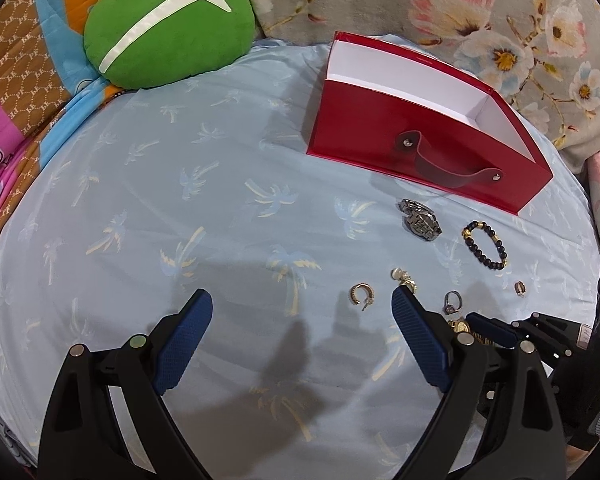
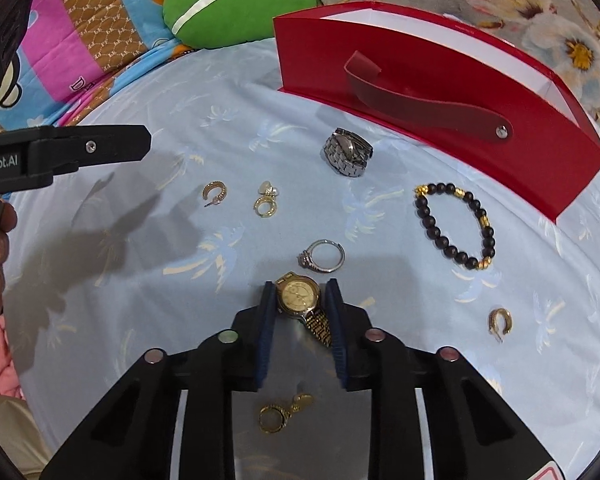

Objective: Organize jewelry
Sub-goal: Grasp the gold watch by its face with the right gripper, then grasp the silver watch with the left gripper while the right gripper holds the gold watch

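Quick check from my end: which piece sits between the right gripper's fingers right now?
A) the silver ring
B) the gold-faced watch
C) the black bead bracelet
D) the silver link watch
B: in the right wrist view the gold-faced watch sits between the right gripper pads, which press its case, while the silver link watch, black bead bracelet and silver ring lie apart on the sheet.
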`<control>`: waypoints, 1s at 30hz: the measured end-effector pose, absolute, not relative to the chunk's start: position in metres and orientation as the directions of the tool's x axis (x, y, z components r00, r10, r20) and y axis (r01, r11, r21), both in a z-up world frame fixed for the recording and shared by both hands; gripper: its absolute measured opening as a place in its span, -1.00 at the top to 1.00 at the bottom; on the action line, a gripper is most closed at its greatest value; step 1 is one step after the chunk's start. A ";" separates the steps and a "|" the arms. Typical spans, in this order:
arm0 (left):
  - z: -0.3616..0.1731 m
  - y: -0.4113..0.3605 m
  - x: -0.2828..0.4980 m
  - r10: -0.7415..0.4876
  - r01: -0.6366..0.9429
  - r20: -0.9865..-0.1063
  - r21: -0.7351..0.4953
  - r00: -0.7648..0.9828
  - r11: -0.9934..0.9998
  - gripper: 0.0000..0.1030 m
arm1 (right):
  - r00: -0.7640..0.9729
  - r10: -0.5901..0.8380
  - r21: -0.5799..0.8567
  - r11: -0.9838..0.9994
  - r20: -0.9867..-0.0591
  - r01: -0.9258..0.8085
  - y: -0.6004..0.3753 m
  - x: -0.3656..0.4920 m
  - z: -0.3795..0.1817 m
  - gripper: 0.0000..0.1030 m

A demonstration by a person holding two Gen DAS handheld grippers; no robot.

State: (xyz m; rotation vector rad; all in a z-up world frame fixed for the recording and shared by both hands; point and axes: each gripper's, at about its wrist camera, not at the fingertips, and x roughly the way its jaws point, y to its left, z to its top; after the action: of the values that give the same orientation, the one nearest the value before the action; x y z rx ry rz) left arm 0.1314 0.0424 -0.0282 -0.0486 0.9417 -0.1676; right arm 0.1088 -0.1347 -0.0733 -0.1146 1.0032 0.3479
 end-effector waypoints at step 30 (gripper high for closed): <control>-0.071 -0.082 0.213 -0.253 0.268 -0.840 -0.135 0.480 0.954 -0.31 | 0.512 0.169 0.212 0.977 -0.842 0.025 -0.207 0.068 -0.074 0.59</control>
State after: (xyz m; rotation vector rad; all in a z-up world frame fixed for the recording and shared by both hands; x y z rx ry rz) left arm 0.2129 -0.0822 -0.0711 0.0157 1.0224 -0.3178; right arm 0.0679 -0.2072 -0.0737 0.2068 1.0311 0.0877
